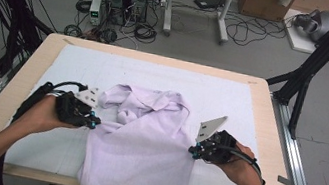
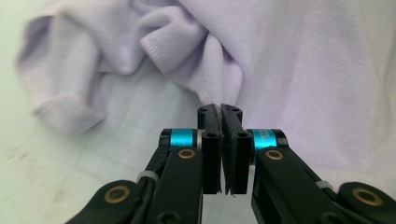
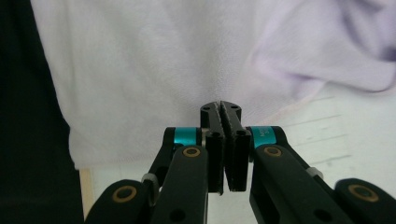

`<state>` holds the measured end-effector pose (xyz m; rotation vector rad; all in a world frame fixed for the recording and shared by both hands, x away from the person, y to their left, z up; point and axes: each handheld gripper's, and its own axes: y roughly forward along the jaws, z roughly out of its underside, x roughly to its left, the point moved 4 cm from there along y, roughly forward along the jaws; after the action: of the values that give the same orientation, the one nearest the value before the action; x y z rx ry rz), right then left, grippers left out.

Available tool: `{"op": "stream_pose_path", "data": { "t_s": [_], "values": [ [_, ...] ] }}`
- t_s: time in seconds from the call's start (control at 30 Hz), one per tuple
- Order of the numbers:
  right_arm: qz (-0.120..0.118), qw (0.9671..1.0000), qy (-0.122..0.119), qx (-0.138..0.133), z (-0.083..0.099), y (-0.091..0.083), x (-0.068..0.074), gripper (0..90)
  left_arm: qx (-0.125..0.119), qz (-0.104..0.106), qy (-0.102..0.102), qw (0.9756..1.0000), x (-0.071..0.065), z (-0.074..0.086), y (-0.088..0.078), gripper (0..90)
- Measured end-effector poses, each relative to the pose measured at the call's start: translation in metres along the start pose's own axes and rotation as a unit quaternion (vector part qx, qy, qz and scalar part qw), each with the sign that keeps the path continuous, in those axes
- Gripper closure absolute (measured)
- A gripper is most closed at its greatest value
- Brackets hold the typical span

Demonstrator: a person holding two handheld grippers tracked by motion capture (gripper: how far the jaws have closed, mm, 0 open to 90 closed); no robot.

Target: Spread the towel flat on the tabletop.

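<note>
Table with a pale gridded mat over its top; upon it, a lilac knit garment, apparently a soft sweater or fleece top. The garment lies at the middle of the mat toward the near edge, its lower part draped over the table's front rim, its upper part bunched into folds with a ribbed cuff or collar curled off to one side. Judged from the deep folds and the way the cloth sags between the two holds, the material is light, limp and stretchy rather than slippery; it will not break, but it will droop, stretch and bunch wherever it is unsupported. Sound places to take hold are therefore the side seams or the doubled ribbed hems, where the knit is thickest and least likely to slide out of a pinch. Left gripper: jaws brought fully together at the garment's left edge, a thin fold of fabric nipped at their tips in the left gripper view. Right gripper: jaws likewise pressed together, pinching the right edge of the cloth, as the right gripper view shows.
</note>
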<state>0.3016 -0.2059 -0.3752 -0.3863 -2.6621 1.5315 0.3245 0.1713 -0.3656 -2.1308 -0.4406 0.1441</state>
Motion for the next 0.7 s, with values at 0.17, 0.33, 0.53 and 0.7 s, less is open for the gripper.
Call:
{"op": "stream_pose_path", "data": {
  "t_s": [0.17,0.33,0.53,0.7],
  "values": [
    [0.03,0.9982,0.007,-0.051,-0.003,-0.027,-0.006,88.9,-0.037,-0.024,-0.018,0.9989,0.01,0.01,-0.031,86.5],
    [0.043,0.9943,0.01,-0.097,-0.003,-0.052,-0.007,88.9,-0.072,-0.032,-0.028,0.9965,0.013,0.015,-0.059,86.5],
    [0.034,0.9892,0.016,-0.142,0.002,-0.069,-0.005,88.9,-0.08,-0.017,-0.024,0.9964,0.007,0.02,-0.065,86.5],
    [-0.016,0.9913,0.006,-0.13,0.011,-0.06,0.009,88.9,-0.053,0.023,0.001,0.9983,-0.016,0.029,-0.054,86.5]
  ]
}}
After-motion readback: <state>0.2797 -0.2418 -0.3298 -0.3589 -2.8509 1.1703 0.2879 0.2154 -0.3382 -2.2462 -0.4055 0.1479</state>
